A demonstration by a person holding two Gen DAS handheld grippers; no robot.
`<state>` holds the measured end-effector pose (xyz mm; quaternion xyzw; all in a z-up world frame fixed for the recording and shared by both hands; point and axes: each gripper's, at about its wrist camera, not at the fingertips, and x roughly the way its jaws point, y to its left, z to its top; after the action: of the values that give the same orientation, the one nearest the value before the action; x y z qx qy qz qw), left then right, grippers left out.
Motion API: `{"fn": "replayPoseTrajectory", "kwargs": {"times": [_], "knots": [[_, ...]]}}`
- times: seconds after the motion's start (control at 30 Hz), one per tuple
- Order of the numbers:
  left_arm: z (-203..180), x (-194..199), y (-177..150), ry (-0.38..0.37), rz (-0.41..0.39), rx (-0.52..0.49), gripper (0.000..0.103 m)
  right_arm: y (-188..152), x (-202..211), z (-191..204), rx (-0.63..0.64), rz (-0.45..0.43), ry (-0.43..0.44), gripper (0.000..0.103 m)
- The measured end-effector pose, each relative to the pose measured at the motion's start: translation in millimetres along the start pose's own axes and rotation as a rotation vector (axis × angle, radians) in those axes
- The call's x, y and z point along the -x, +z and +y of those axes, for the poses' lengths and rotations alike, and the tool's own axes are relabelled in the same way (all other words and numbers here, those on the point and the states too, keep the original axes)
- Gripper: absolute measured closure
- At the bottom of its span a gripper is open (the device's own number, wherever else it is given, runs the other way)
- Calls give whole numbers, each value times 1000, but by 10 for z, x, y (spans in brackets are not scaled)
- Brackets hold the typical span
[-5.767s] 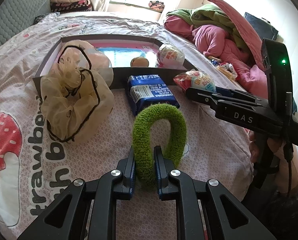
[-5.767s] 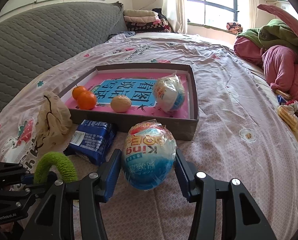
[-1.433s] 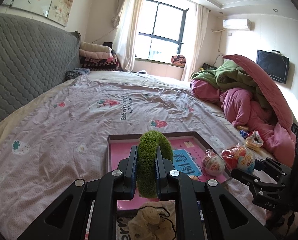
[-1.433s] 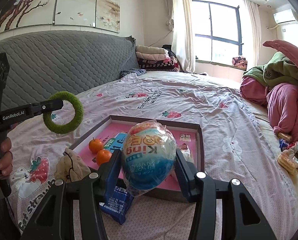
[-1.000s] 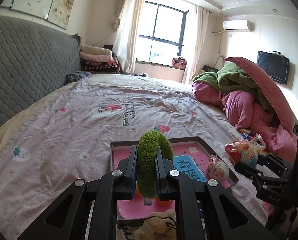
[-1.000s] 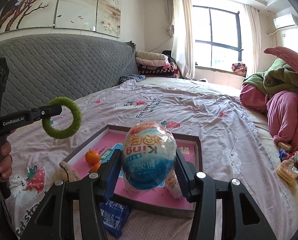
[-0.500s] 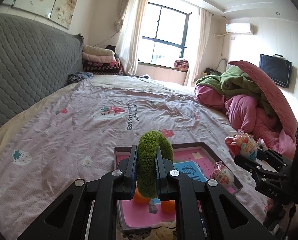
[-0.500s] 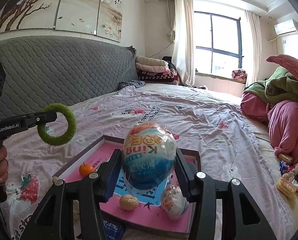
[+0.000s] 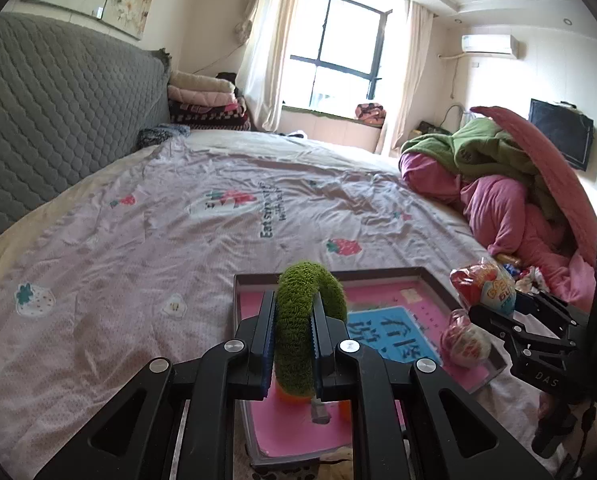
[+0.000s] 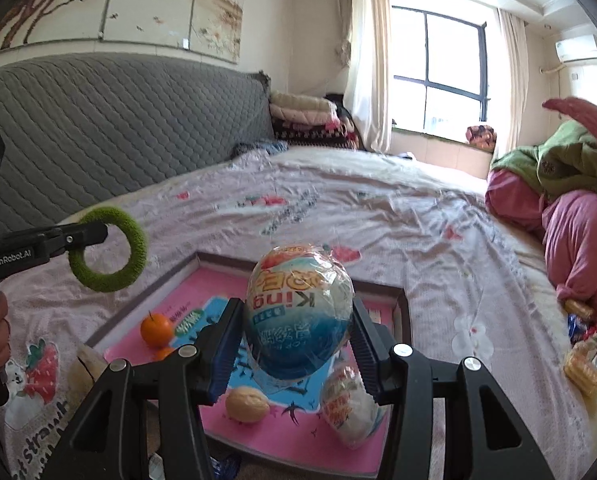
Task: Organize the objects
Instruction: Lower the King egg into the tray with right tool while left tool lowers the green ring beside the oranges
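The left gripper [image 9: 293,344] is clamped on a green fuzzy ring [image 9: 300,332], held in the air above the left part of the grey tray [image 10: 401,312] on the bed [image 9: 138,240]. The right gripper [image 10: 298,342] squeezes a wrapped egg-shaped toy [image 10: 298,320] between its jaws, above the tray's near right part. In the tray lie an orange [image 10: 156,330], a walnut [image 10: 246,399] and a second wrapped egg [image 10: 350,410].

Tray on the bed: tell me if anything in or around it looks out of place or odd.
Nothing looks spilled or damaged. In the tray lie an orange, a walnut and a wrapped egg toy, all apart. A beige pouch lies outside, against the tray's near left corner.
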<state>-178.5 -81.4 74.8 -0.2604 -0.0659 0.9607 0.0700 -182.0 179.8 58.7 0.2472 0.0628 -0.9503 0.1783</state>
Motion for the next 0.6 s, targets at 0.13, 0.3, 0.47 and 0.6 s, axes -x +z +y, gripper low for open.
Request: {"fn": "replayPoseTrajectory", "kwargs": {"times": [0.13, 0.3, 0.47, 0.6], "knots": [[26, -92, -95, 10, 33, -2, 89, -93, -82, -2, 3, 46, -13, 51], [15, -178, -217, 14, 71, -14, 89, -190, -127, 5, 8, 88, -23, 51], [4, -196, -356, 16, 107, -18, 89, -277, -169, 21, 23, 135, -29, 51], [4, -219, -432, 15, 135, -17, 89, -333, -167, 28, 21, 158, -28, 51]]}}
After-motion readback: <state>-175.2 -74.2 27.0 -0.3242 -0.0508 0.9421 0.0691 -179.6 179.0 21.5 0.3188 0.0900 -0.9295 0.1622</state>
